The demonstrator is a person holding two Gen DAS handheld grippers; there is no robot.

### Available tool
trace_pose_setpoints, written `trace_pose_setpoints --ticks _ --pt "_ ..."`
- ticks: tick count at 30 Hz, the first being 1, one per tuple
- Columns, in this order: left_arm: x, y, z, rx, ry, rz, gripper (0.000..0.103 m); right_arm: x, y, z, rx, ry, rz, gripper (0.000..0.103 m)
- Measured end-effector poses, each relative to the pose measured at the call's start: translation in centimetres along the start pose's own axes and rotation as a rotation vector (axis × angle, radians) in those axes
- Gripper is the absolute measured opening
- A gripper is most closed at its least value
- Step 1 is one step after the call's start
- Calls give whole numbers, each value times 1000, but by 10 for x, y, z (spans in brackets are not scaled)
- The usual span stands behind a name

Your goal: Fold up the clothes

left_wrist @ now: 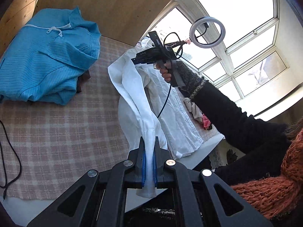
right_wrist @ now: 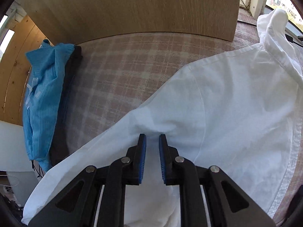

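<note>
Two grippers hold one white shirt (right_wrist: 227, 113) above the bench (left_wrist: 62, 128), which is covered with a pink checked cloth (right_wrist: 128, 71). The left gripper (left_wrist: 149, 141) has its jaws closed on a narrow end of the shirt, which looks like a cuff; the white cloth passes between the blue pads (left_wrist: 143, 166) and hangs out a little below them. The right gripper (right_wrist: 152, 139) has its jaws closed on a fold of the shirt, with bunched cloth between the tips. In the left wrist view a hand (left_wrist: 167, 71) in a dark sleeve holds this gripper up, and the shirt hangs from it near the right edge of the bench. A folded blue garment (left_wrist: 45, 60) lies at the far left corner of the bench, well apart from the shirt. A ring light (left_wrist: 207, 32) stands before the window (left_wrist: 246, 37).
</note>
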State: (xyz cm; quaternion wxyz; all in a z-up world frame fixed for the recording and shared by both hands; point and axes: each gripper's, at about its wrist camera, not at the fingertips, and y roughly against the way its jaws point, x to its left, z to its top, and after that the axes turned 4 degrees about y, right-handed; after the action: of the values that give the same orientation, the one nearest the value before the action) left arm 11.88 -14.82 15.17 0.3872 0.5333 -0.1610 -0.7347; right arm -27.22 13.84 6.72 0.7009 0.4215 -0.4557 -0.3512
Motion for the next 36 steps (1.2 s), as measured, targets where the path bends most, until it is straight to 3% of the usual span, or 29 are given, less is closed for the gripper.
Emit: trace_pose_setpoints --ticks 4,8,11,14,20,24,28,34,36 --pt "-18 7 12 -94 5 38 5 -11 78 -29 -73 -19 220 15" --pt "-43 10 22 -186 7 125 5 -31 181 -84 -141 11 432 21" --pt "-82 -10 25 -197 -36 174 5 -52 256 -134 -230 96 417 32" --pt "-142 -60 20 -135 -149 149 5 -87 299 -178 -273 109 369 32" --pt "-257 -212 -21 165 -442 105 5 -160 283 -211 -245 28 385 32" --pt "-271 -307 -65 390 -525 165 5 -177 251 -203 -181 24 395 32" --pt "-264 -344 -88 463 -513 218 5 -160 210 -179 -105 113 380 33" --pt "-280 -363 -96 455 -517 189 6 -122 146 -123 -65 204 365 35" --pt "-278 -375 -99 476 -488 205 11 -111 128 -106 -62 251 295 36"
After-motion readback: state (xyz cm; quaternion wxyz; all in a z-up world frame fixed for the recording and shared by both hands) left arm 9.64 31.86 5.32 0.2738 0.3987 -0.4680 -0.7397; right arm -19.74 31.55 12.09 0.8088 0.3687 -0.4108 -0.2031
